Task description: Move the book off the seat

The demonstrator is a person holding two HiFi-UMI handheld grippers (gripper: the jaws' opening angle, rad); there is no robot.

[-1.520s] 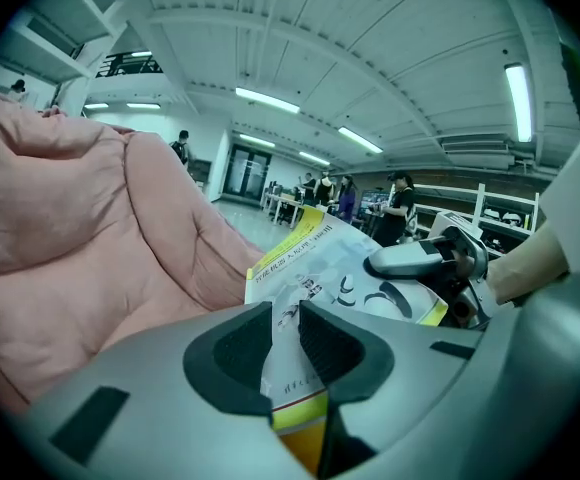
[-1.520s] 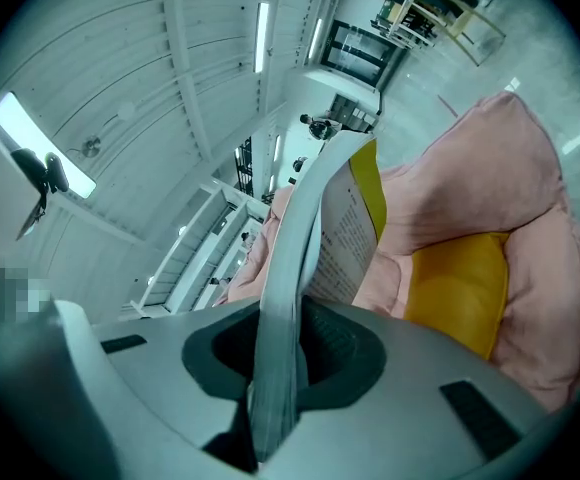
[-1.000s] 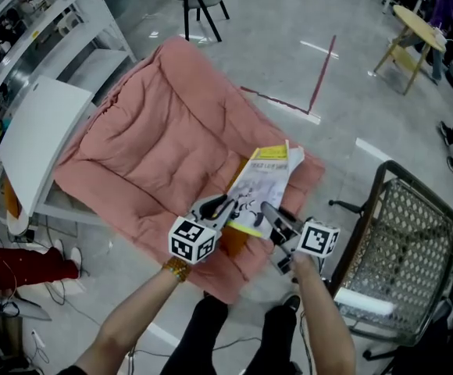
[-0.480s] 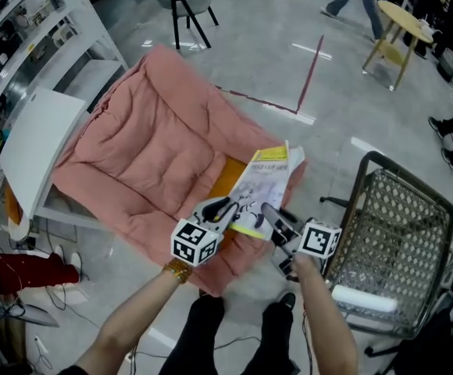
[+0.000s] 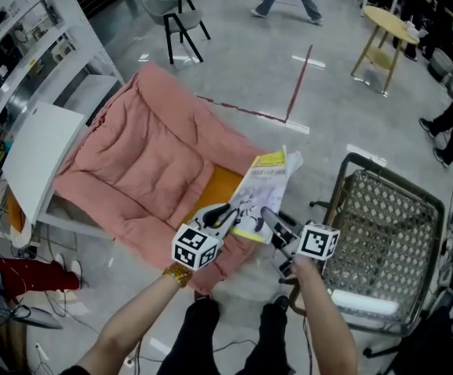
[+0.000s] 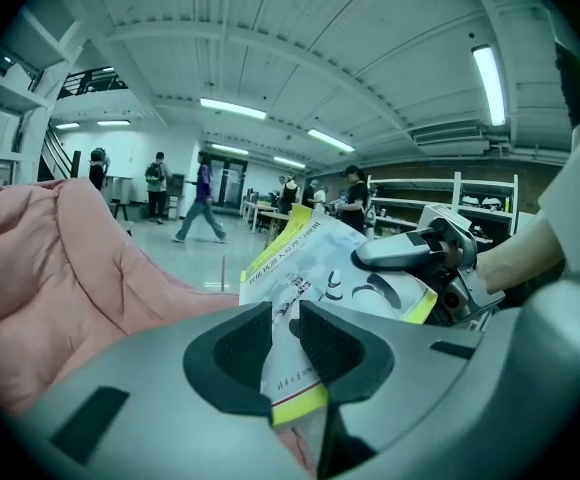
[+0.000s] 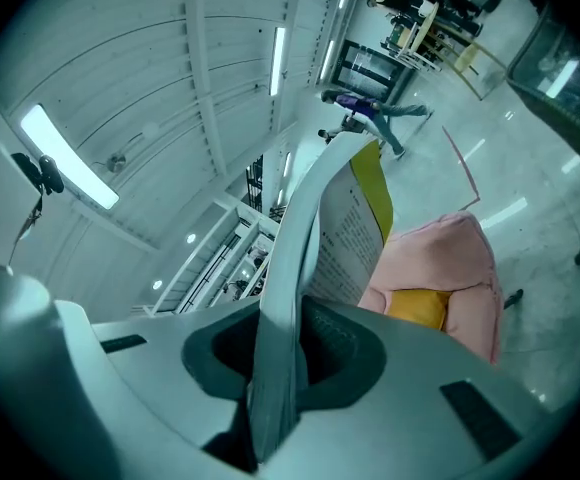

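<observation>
Raised further off the pink cushion (image 5: 148,158), the book (image 5: 265,190) stays clamped in left hand-held gripper (image 5: 224,211) and right hand-held gripper (image 5: 271,216).

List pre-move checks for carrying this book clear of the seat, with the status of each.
1. Left gripper grip: ok, fingers shut on the book near its lower edge.
2. Right gripper grip: ok, fingers shut on the book's edge.
3. Book clear of the pink cushion: not ok, in the head view it hangs over the cushion's front edge.
4. Orange item on the cushion: ok, apart from the book.
5. Room to the right: cannot tell, the wire chair stands close beside the right gripper.
6. Set-down spot: cannot tell, none is evident.
</observation>
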